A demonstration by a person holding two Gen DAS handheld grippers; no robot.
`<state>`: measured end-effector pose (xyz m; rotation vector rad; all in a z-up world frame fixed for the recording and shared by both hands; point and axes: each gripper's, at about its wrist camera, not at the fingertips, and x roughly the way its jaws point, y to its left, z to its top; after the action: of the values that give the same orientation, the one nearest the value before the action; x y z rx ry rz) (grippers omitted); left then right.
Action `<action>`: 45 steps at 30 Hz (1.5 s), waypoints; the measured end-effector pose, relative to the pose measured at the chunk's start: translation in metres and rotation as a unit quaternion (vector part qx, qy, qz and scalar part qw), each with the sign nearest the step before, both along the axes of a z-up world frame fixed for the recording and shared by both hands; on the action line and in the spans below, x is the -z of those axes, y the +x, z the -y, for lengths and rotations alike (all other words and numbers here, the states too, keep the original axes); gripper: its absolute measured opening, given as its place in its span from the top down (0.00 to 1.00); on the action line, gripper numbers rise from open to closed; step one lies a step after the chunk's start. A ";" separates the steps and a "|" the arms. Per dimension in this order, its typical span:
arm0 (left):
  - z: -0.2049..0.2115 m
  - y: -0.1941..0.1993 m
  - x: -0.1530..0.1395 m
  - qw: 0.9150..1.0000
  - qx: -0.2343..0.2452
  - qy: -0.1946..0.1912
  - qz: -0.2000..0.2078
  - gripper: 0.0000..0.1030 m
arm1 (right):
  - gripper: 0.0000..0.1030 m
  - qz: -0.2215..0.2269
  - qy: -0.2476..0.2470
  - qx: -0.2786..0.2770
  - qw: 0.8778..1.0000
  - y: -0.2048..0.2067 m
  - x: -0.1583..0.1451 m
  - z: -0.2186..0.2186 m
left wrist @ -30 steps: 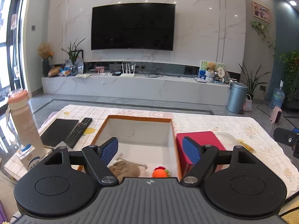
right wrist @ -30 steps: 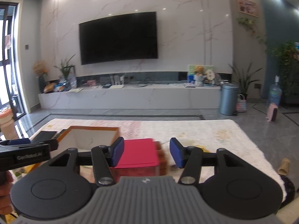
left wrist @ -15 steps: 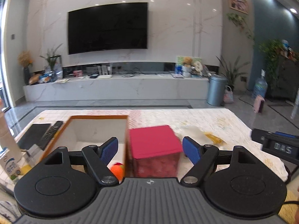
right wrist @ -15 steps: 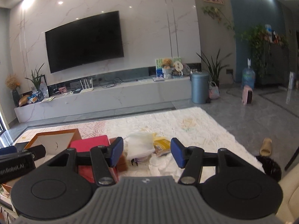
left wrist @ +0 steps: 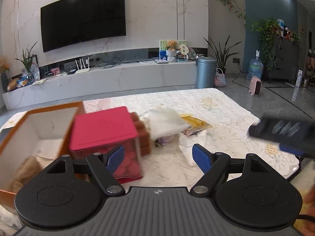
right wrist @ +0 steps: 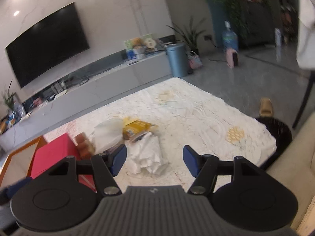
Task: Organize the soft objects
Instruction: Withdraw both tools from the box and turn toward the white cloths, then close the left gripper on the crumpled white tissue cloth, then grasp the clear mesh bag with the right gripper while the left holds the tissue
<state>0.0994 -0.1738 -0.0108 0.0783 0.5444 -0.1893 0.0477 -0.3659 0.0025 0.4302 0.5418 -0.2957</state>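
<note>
Left wrist view looks across a tabletop [left wrist: 226, 106] covered with a pale lace cloth. The left hand-held gripper [left wrist: 158, 157] sits low in the near foreground, its blue pads [left wrist: 116, 158] wide apart with nothing between them. At far left stands an open box [left wrist: 49, 118] with orange edges and white inner walls; its near left corner is cut off by the frame, and a tan fuzzy shape [left wrist: 23, 174] inside it is too blurred to identify. Just right of the box is a clear container with a pink lid [left wrist: 102, 129], partly hidden behind the left pad. Brown blocks [left wrist: 141, 135] touch its far right side. Beyond them lies a soft pile: a folded white cloth [left wrist: 167, 123] resting over a yellow packet [left wrist: 195, 123], with crumpled white fabric [left wrist: 189, 147] nearer. Small items under the folded cloth are hard to make out. At right, a dark blurred bar is the right hand-held gripper [left wrist: 283, 135], seen from the side and cut off by the frame edge.

Right wrist view is tilted and smeared by motion. The right hand-held gripper [right wrist: 154, 160] has its pads spread and opening, hovering above the tabletop with nothing between them. The crumpled white fabric [right wrist: 147, 155] lies on the tabletop just beyond the gap, towards the left pad, the folded white cloth [right wrist: 108, 135] and yellow packet [right wrist: 137, 128] farther back.
</note>
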 end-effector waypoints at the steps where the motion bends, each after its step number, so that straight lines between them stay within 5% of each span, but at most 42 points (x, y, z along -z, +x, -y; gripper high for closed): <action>1: 0.004 0.004 0.005 1.000 -0.002 -0.002 -0.002 0.11 | 0.34 0.012 0.016 0.010 1.000 -0.004 -0.001 0.007; 8: 0.037 0.025 0.036 0.999 0.037 0.006 -0.007 0.11 | 0.23 -0.019 0.019 0.024 0.999 0.001 0.015 0.027; 14: 0.063 0.044 0.050 0.994 0.109 -0.020 0.010 0.11 | 0.22 -0.023 0.090 0.046 0.995 0.000 0.034 0.056; 28: 0.086 0.096 0.094 0.997 0.061 0.019 -0.051 0.04 | 0.21 -0.060 0.110 0.034 0.991 0.014 0.053 0.062; 36: 0.076 0.108 0.104 0.993 0.042 -0.041 -0.101 0.00 | 0.21 -0.067 0.092 0.018 0.993 0.018 0.052 0.054; 38: 0.073 0.104 0.102 0.993 0.056 -0.043 -0.096 0.17 | 0.21 -0.069 0.090 0.020 0.993 0.017 0.052 0.054; 39: 0.074 0.101 0.101 0.992 0.073 -0.044 -0.096 0.41 | 0.21 -0.070 0.090 0.022 0.993 0.017 0.052 0.054; 40: 0.075 0.098 0.098 0.991 0.088 -0.042 -0.095 0.54 | 0.21 -0.071 0.091 0.023 0.993 0.017 0.052 0.054; 42: 0.079 0.089 0.092 0.993 0.092 -0.012 -0.078 0.71 | 0.21 -0.075 0.088 0.022 0.993 0.018 0.053 0.054; 45: 0.079 0.077 0.086 0.992 0.102 0.016 -0.066 0.75 | 0.21 -0.083 0.077 0.026 0.993 0.020 0.053 0.052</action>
<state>0.1766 -0.2533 -0.0968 0.1546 0.6727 -0.3877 0.0678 -0.4179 -0.0507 0.5728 0.7197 -0.3422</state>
